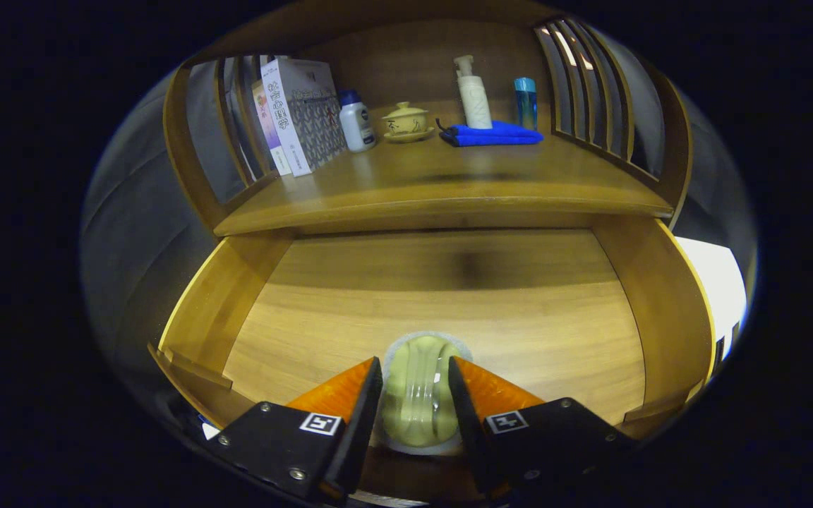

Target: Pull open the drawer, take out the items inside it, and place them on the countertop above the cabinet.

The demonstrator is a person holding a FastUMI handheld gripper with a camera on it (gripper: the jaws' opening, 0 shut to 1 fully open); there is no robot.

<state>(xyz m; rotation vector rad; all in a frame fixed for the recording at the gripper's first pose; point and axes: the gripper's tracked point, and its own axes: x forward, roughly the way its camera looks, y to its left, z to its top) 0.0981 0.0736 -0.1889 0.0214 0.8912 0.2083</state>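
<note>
Tongs are clamped on a slick pale-green lidded dish in the drawer, so it might slip out mid-lift.

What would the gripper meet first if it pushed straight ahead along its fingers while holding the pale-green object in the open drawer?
The gripper, shut on the pale-green object, would probably cross bare drawer floor and meet the drawer's back below the countertop; depth is uncertain.
</note>
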